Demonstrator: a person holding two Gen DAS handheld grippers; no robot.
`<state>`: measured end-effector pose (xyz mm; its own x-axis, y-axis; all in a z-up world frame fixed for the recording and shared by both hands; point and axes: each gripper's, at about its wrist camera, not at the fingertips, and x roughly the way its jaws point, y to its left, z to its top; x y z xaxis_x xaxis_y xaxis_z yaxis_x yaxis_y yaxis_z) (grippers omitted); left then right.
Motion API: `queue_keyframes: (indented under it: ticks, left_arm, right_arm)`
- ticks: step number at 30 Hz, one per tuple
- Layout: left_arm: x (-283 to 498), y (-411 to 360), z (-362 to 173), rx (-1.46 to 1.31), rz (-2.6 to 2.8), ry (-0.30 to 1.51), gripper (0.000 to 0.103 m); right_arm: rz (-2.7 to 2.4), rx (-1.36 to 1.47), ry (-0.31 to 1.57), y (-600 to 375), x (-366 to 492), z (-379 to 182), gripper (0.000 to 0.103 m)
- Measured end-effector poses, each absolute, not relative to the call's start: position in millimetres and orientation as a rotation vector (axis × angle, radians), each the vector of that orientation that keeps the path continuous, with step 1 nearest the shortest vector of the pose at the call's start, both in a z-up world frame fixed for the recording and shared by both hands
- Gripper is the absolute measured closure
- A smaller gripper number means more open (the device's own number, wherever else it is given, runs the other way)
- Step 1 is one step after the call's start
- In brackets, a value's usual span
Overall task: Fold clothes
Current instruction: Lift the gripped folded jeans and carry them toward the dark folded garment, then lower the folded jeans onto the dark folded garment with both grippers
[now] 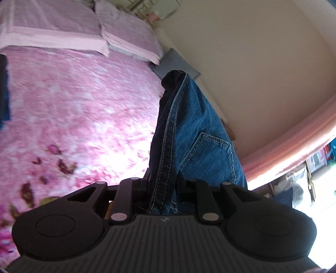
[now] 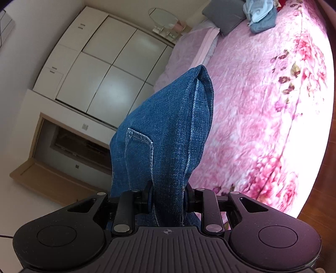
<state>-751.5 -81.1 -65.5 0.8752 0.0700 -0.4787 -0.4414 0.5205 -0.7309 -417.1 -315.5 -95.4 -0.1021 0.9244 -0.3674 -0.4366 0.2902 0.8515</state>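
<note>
Left wrist view is showing my left tool (image 1: 162, 184) pinching the jeans (image 1: 189, 130) toward twelve o'clock above the bed (image 1: 73, 105), my right tool (image 2: 168, 197) pinching them likewise, holding them lifted for folding.

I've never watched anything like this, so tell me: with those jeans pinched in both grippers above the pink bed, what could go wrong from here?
1. The left gripper and the right gripper each pinch only a narrow bunch of the jeans; the heavy denim might slip out.
2. The fabric hangs crumpled, so it may land creased on the bedspread and fold unevenly.
3. Swung too far, the jeans could disturb the pile of clothes near the pillows.
</note>
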Motion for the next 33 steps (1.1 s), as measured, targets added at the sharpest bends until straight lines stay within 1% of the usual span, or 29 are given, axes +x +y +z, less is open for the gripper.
queue_keyframes:
  ticks: [7, 11, 13, 17, 21, 25, 33]
  left_arm:
    - [-854.9, -23.3, -75.2, -1.0, 0.458, 0.389, 0.087]
    - [-921.2, 39.2, -85.6, -1.014, 0.496, 0.44, 0.087]
    - [-945.9, 73.8, -89.3, -1.044, 0.497, 0.492, 0.087]
    - [-983.6, 151.4, -93.3, -1.023, 0.439, 0.613, 0.087]
    - [-1004.3, 212.6, -97.6, -0.967, 0.413, 0.703, 0.087]
    - [-1010.8, 267.9, -106.4, -0.945, 0.389, 0.758, 0.087]
    - [-964.9, 360.7, -134.6, -0.89, 0.274, 0.836, 0.087]
  right_arm:
    - [1.347, 0.523, 1.241, -228.6, -493.3, -114.1, 0.077]
    - [1.351, 0.523, 1.319, -164.0, -562.9, -139.5, 0.077]
    - [1.328, 0.529, 1.36, -134.2, -599.4, -149.8, 0.077]
    - [1.216, 0.571, 1.437, -91.0, -674.2, -166.9, 0.077]
    - [1.123, 0.645, 1.458, -47.7, -730.9, -189.2, 0.077]
    - [1.06, 0.671, 1.499, -3.9, -761.5, -202.1, 0.077]
    - [0.927, 0.722, 1.443, 69.1, -773.3, -216.6, 0.077]
